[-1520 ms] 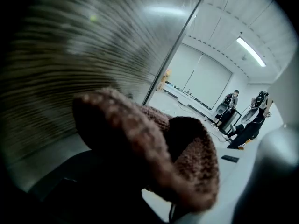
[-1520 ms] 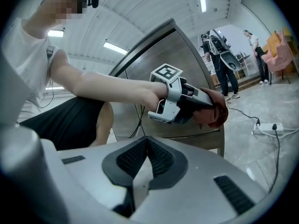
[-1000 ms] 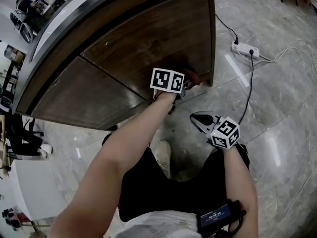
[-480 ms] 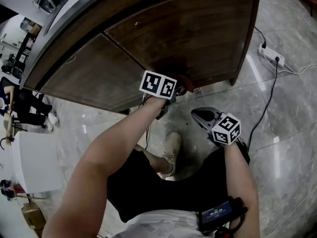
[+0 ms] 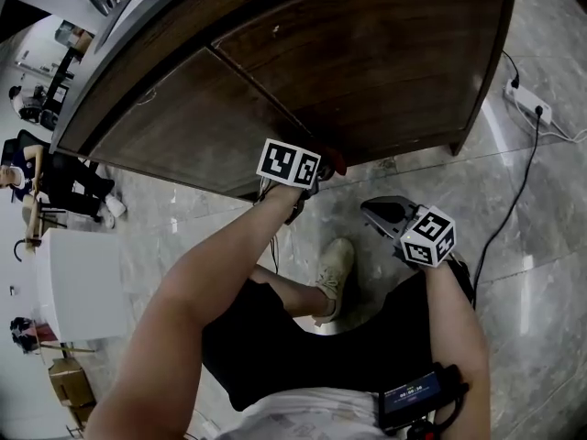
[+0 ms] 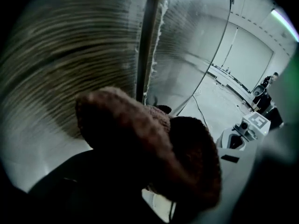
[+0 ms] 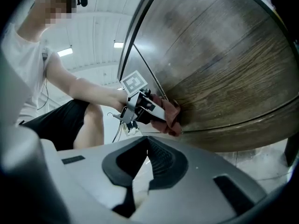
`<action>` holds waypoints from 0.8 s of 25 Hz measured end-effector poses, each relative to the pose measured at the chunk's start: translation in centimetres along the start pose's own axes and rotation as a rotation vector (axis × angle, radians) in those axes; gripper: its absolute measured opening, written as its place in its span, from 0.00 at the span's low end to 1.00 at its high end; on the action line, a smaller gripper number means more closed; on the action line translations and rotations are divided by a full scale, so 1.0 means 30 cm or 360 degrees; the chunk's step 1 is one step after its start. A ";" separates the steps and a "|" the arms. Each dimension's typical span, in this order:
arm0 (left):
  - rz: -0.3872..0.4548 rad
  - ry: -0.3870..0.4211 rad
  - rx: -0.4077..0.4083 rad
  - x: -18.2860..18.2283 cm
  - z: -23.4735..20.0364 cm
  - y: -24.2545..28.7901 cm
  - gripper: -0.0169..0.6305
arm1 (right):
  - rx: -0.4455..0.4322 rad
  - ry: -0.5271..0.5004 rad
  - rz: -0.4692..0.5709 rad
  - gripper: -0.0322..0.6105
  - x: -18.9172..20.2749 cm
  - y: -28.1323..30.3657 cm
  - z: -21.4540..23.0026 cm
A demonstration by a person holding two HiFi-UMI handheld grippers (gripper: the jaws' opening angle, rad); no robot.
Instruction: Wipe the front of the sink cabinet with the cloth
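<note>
**Cloth pressed to the cabinet's lower edge**

The left gripper [image 5: 321, 168] has its jaws clamped on a bunched reddish-brown fuzzy cloth [image 5: 337, 160]. In the left gripper view the cloth fills the space between the jaws and bulges out past them. The cloth is touching the dark brown wooden front of the sink cabinet [image 5: 367, 62]. It sits at the front's bottom edge, just beside the lower end of the seam between the two doors. The right gripper view shows it low on the door, just above the line of the bottom rail.

The right gripper [image 5: 371, 211] hangs apart from the cabinet, over the grey marbled floor [image 5: 514, 273] near the front's lower right corner. Its jaws are drawn together at the tips with nothing between them. A white power strip [image 5: 530, 99] lies on the floor beyond the cabinet's right edge.
</note>
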State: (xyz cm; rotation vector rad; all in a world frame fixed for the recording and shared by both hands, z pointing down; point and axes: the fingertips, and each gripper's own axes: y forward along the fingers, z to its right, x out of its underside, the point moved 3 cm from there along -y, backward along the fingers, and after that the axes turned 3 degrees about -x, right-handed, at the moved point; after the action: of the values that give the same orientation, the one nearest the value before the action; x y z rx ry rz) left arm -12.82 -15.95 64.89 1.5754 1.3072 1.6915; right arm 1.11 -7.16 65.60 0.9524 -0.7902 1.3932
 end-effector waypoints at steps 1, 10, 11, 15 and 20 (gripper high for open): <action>-0.0006 0.0025 -0.0006 0.001 -0.002 0.007 0.22 | 0.0009 0.0000 0.0004 0.07 -0.002 -0.004 0.001; -0.0072 0.0030 0.0024 -0.011 0.063 0.098 0.22 | 0.0139 0.0009 0.0054 0.07 -0.013 -0.112 0.022; -0.0065 -0.0038 0.0059 -0.010 0.082 0.112 0.22 | 0.0153 0.0013 0.0066 0.07 -0.017 -0.127 0.025; 0.0001 -0.0271 0.0154 -0.031 0.130 0.175 0.22 | 0.0195 0.0009 0.0097 0.07 -0.033 -0.168 0.016; 0.0077 -0.0296 0.0183 -0.071 0.180 0.240 0.22 | 0.0233 -0.0012 0.0110 0.07 -0.049 -0.215 0.001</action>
State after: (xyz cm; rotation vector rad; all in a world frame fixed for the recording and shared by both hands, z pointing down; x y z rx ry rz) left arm -5.44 -19.15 69.47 1.7966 1.3008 1.4798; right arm 7.46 -7.45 63.77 1.0521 -0.7403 1.5242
